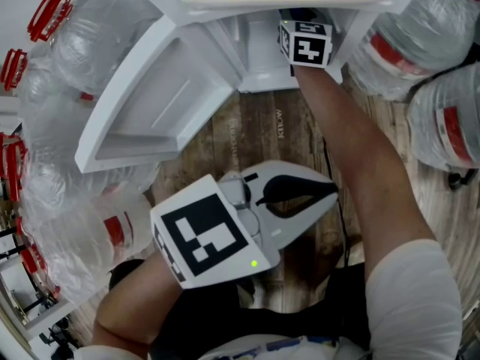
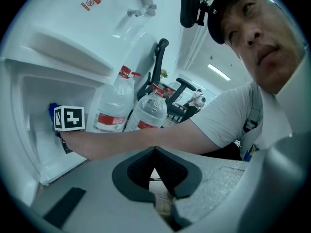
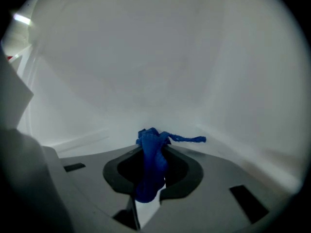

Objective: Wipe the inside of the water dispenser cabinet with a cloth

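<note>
My right tool (image 3: 154, 150) grips the blue cloth (image 3: 150, 169) inside the cabinet (image 3: 146, 67). Wiping looks partway, walls probably left. My left tool (image 2: 154, 153) is clenched, empty.

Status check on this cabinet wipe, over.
Right gripper shut on blue cloth, inside cabinet. Left gripper shut, empty, outside the cabinet. Bottles flank the cabinet, nothing blocking.

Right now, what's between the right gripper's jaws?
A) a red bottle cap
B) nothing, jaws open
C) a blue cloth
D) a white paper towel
C: the right gripper view shows the right gripper with its jaws closed on a blue cloth, facing the white cabinet wall.
</note>
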The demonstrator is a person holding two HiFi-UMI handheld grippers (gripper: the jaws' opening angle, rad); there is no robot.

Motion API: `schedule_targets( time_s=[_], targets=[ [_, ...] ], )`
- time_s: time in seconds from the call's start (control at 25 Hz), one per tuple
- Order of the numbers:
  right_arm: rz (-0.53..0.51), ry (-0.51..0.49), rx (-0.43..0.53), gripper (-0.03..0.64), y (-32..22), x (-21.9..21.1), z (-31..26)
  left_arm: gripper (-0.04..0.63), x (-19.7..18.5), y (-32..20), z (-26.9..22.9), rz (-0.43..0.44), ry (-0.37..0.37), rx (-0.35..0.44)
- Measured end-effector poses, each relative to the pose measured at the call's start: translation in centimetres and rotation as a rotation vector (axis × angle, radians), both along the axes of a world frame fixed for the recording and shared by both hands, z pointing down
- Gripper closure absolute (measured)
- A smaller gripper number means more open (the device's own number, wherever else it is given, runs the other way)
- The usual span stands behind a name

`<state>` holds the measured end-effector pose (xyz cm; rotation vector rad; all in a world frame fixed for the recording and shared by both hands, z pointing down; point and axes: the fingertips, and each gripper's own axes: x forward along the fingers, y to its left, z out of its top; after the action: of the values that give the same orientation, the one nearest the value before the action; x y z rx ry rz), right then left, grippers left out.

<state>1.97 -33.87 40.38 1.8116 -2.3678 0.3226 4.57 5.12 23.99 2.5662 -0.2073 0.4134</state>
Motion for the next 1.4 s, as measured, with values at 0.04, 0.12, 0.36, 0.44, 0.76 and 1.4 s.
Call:
schedule_targets(
  time_s=[0.04,0.12,0.36,0.44,0.76,1.4],
  targets=[
    [0.011,-0.020,0.012,0.555,-0.1,0.1,-0.7,0.599,0.0,0.0,0.0,0.001,-0.001,-0.001],
    [0.039,-0.067,0.034,0.555,-0.3,0.6,-2.1,0.599,-0.1,0.1,0.2,0.001,-0.004,-0.003],
    [0.103,-0.249,0.108,0.555,-0.3,1.7,-6.3,0.598,0.1,0.2,0.4,0.002,-0.011,-0.005],
    [0.117,-0.311,0.143,0.555,-0.2,1.9,-8.0,0.598,0.2,0.1,0.5,0.004,-0.012,-0.005],
    [0.194,-0.341,0.093,0.555,-0.8,3.0,-6.0,0.600,0.1,0.0,0.9,-0.002,-0.020,-0.014],
    [0.328,-0.380,-0.143,0.557,-0.6,4.4,2.7,0.598,-0.7,-0.2,0.8,-0.017,-0.024,-0.020]
  ],
)
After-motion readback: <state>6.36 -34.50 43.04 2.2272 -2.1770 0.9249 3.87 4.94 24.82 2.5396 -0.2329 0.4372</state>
